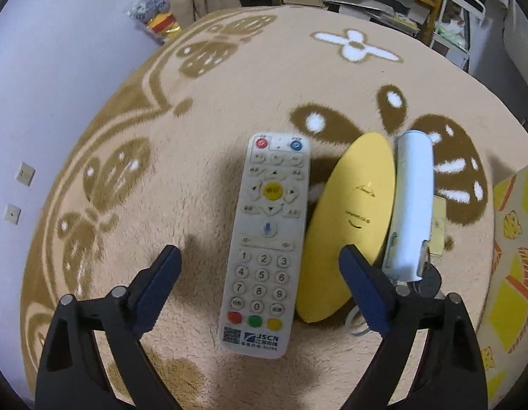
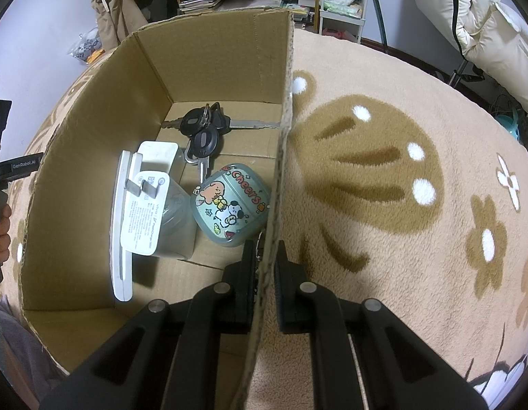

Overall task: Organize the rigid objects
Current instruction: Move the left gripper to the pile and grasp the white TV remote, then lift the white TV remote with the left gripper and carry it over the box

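One white remote (image 1: 264, 242) with coloured buttons lies flat on the beige rug (image 1: 195, 102), between the wide-apart jaws of the left gripper (image 1: 260, 263), which hold nothing. Just beside it lie one yellow oval (image 1: 349, 218) and one pale blue tube (image 1: 412, 201). The right gripper (image 2: 266, 270) pinches the wall of the box (image 2: 209, 68); inside lie one key bunch (image 2: 204, 130), one charger (image 2: 144, 212) and one cartoon case (image 2: 231, 201).

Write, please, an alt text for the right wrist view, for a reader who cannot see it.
The right gripper is shut on the wall of an open cardboard box standing on a beige patterned blanket. Inside the box lie a bunch of keys, a white charger and a small green cartoon case.
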A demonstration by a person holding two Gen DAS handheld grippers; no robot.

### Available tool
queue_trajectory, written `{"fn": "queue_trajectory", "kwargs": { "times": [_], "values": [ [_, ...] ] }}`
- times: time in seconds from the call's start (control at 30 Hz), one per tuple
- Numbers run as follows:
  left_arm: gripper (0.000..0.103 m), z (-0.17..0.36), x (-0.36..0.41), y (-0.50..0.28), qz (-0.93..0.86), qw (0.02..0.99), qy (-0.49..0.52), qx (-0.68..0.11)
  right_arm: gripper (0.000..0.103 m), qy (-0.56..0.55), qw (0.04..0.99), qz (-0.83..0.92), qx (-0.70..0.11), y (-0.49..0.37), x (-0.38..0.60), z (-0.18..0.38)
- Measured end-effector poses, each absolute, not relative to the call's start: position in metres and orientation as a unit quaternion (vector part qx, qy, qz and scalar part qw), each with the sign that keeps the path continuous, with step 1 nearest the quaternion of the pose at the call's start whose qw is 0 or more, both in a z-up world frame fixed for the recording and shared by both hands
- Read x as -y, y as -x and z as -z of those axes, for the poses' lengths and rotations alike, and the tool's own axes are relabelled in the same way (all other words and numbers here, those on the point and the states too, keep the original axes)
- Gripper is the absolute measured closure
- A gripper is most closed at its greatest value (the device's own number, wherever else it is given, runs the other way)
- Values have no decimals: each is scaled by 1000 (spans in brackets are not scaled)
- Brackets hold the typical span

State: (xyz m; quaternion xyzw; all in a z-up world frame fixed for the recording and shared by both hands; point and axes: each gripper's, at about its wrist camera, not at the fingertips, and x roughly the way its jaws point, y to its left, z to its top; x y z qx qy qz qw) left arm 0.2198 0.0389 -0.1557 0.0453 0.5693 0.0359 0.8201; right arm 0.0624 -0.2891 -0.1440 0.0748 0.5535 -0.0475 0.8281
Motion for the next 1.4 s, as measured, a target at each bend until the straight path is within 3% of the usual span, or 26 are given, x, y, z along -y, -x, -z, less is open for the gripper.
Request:
{"fn": "queue_trajectory", "kwargs": {
  "times": [0.1,0.23,0.53,0.67,1.03,1.4],
  "values": [
    [16,158,-45,-220,-40,821,-36,-568,92,-75,828,48,-554,-62,289,143],
    [29,156,-53,-221,-46,823,-21,-565,92,-75,828,48,-554,-62,289,143],
    [38,170,-60,-224,-65,819,-20,-569,92,-74,828,48,-553,-62,289,143],
    [63,166,-56,-223,-46,818,-6,-573,92,-75,828,48,-553,-62,289,144],
    [64,138,-41,-208,-40,826,-18,-562,92,-73,829,48,-552,-62,290,143],
    [64,42,11,-173,38,882,-32,-468,92,-73,829,49,-552,-62,291,143]
  ]
}}
